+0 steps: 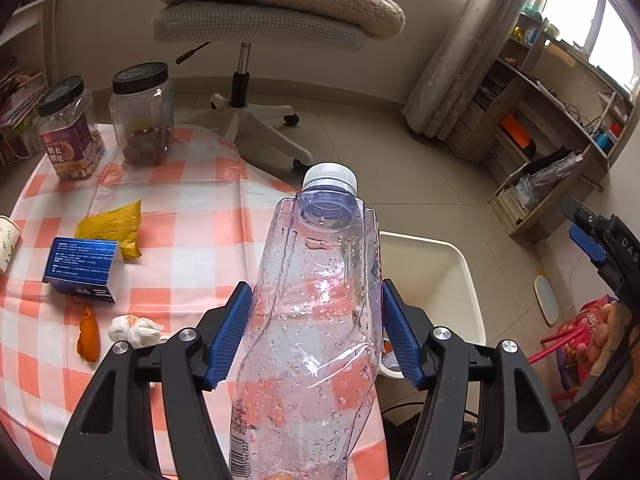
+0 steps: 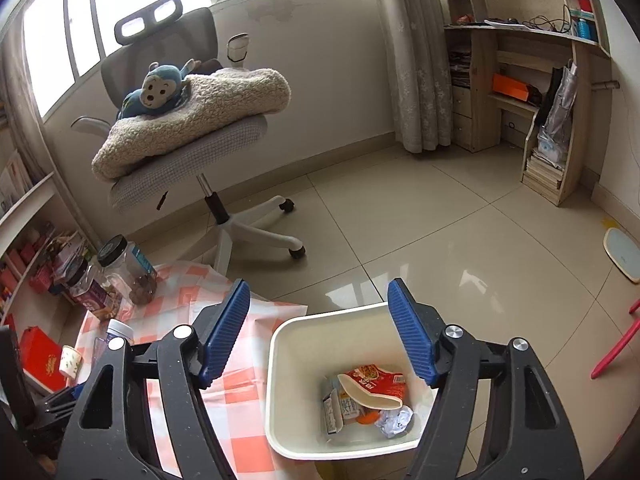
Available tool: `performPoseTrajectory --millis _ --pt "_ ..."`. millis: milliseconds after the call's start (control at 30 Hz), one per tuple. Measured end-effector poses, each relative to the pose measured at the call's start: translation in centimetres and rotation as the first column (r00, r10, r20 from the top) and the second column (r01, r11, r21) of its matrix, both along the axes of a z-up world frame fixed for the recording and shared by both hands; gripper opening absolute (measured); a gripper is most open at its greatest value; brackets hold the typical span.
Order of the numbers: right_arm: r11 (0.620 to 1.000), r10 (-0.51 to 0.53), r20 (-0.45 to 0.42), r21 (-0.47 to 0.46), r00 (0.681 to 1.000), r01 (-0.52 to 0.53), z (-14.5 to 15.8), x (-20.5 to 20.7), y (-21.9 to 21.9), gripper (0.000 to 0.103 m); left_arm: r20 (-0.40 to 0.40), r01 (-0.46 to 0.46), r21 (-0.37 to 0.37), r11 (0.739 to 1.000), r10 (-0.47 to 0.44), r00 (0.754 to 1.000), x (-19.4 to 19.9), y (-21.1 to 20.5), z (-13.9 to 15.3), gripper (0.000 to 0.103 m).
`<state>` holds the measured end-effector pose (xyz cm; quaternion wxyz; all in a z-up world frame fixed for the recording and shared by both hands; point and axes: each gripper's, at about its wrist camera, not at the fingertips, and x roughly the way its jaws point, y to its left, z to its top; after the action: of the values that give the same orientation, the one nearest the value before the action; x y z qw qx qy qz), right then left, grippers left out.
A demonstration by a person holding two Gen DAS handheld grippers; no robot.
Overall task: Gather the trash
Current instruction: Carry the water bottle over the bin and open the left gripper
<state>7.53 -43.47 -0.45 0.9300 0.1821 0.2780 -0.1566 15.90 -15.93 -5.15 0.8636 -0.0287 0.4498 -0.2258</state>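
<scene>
The left gripper (image 1: 316, 332) is clenched on a clear, crumpled plastic water bottle with a white cap (image 1: 316, 300), its blue pads pressing the dented sides. The bottle is held above the edge of the counter with the orange-and-white checked cloth (image 1: 188, 208), cap pointing towards the white plastic trash bin (image 1: 460, 272) that stands on the floor just beside it. The right gripper (image 2: 318, 332) hangs released and empty over that bin, where a red noodle cup, a small carton and crumpled foil already lie.

The bottle is thin, wet inside and already deformed, so the pads may slide along it or the walls may buckle further, letting it twist out before it is over the bin's opening. Released too near the rim, it could bounce onto the floor. The two grippers are also near each other over the bin and could knock together.

Left on the counter are a yellow snack packet (image 1: 114, 226), a blue box (image 1: 84, 270), orange peel (image 1: 89, 334) and a crumpled white tissue (image 1: 134, 330).
</scene>
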Motion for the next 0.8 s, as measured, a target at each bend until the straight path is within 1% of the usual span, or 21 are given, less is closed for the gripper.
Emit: performPoseTrajectory --millis 100,167,433,533,567,600,700,800 --pt "0.998 -0.058 0.029 0.003 0.998 0.058 0.5 -1.1 -1.7 0.079 -0.004 0.054 0.001 0.999 -0.054 0.999 -0.2 -4.1 0.0 0.064" --pt "0.996 -0.089 0.05 0.008 0.995 0.089 0.8 -1.8 -2.9 0.082 -0.006 0.084 0.002 0.997 -0.084 0.996 -0.3 -6.6 0.1 0.064" --pt "0.984 -0.175 0.098 0.062 0.98 0.169 1.3 -3.9 -6.4 0.089 0.0 0.162 -0.002 0.987 -0.162 0.987 -0.4 -14.7 1.1 0.064" --pt "0.978 -0.206 0.113 0.066 0.972 0.199 1.5 -4.6 -7.3 0.091 -0.017 0.192 -0.015 0.981 -0.192 0.981 0.3 -17.2 1.1 0.065" --pt "0.976 -0.214 0.112 0.057 0.97 0.209 1.6 -4.7 -7.4 0.092 -0.022 0.185 -0.006 0.983 -0.185 0.982 0.5 -17.7 1.1 0.068" --pt "0.975 -0.223 0.11 0.045 0.968 0.22 1.6 -4.7 -7.5 0.092 -0.024 0.179 -0.008 0.984 -0.179 0.984 0.6 -18.0 1.1 0.074" --pt "0.971 -0.239 0.107 0.019 0.965 0.239 1.7 -4.7 -7.5 0.095 -0.021 0.181 -0.02 0.983 -0.181 0.983 0.5 -17.7 1.4 0.076" --pt "0.971 -0.236 0.096 -0.003 0.967 0.238 1.6 -4.3 -6.8 0.096 0.045 0.13 0.032 0.991 -0.131 0.99 0.0 -16.4 2.1 0.077"
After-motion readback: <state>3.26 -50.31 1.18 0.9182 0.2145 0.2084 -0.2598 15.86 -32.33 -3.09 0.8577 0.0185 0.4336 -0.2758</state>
